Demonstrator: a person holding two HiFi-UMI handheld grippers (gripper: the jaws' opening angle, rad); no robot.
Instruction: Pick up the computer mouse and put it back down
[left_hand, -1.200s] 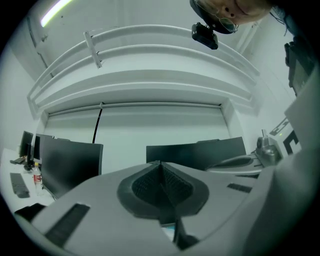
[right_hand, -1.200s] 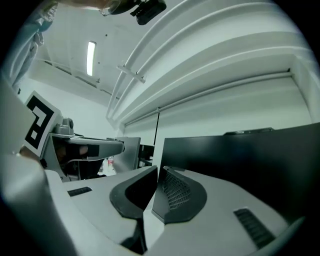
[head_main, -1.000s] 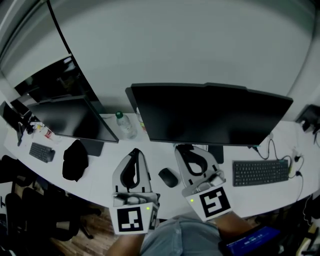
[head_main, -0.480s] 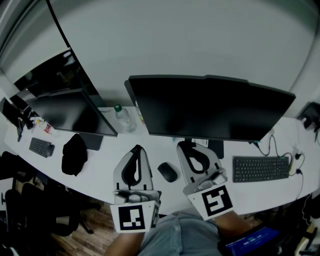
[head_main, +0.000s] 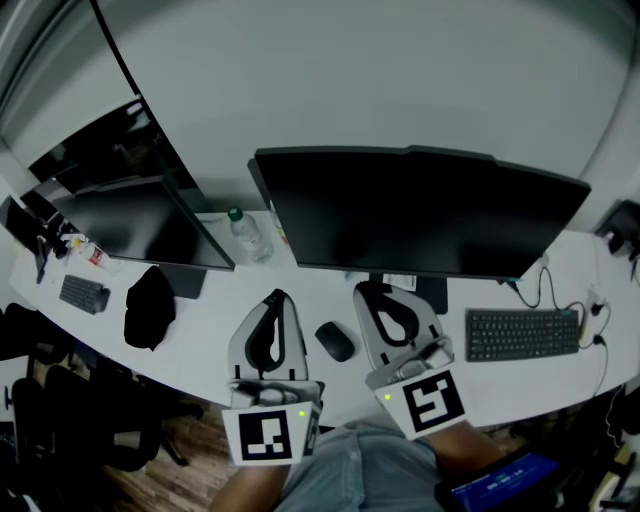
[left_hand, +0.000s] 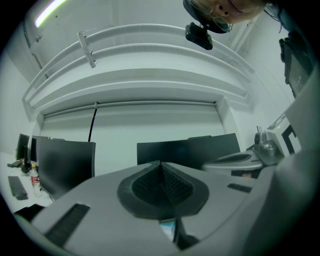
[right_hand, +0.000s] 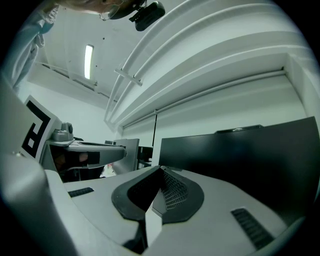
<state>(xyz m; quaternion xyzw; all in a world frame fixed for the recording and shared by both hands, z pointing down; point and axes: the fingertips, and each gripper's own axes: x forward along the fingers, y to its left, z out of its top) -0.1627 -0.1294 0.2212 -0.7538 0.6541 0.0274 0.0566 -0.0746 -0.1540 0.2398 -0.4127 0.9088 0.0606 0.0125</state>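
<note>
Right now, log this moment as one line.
left gripper: shut, empty | right gripper: shut, empty | computer mouse: on desk between them, untouched

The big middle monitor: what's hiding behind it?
Only the plain pale wall shows above the monitor. Its screen covers the back of the desk, so whatever sits there cannot be seen. A bottle stands beside its left edge.

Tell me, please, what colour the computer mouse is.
The mouse is black; the head view shows it best.
</note>
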